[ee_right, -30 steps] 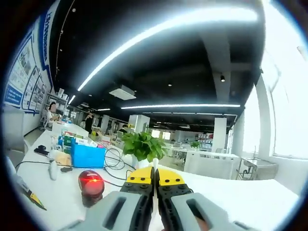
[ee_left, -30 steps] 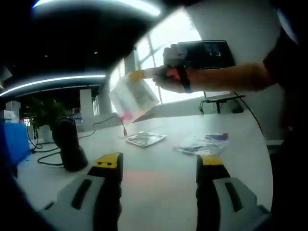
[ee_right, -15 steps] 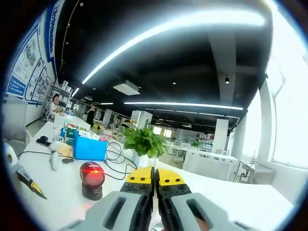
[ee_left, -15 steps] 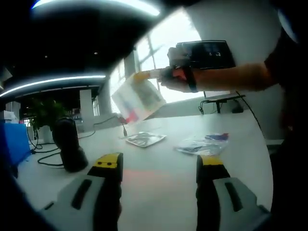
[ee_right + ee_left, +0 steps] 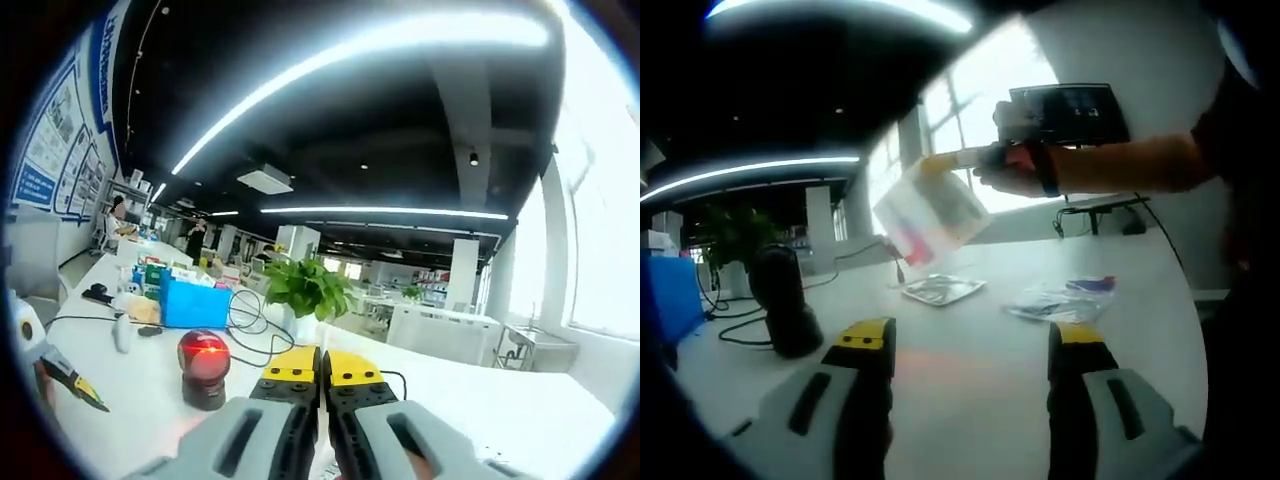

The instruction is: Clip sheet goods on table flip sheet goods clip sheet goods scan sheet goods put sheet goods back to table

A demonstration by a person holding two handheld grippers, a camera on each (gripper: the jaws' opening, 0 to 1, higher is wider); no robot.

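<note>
Translucent sheet goods [image 5: 933, 207] hang clamped in the right gripper [image 5: 322, 365] above the table [image 5: 970, 360]; left gripper [image 5: 970, 335] gapes

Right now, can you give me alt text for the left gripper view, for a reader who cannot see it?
The right gripper, held up in a person's hand, grips a translucent sheet packet above a white table. On the table lie two more packets, and a dark scanner stands at left. The left gripper is open in the foreground.
</note>
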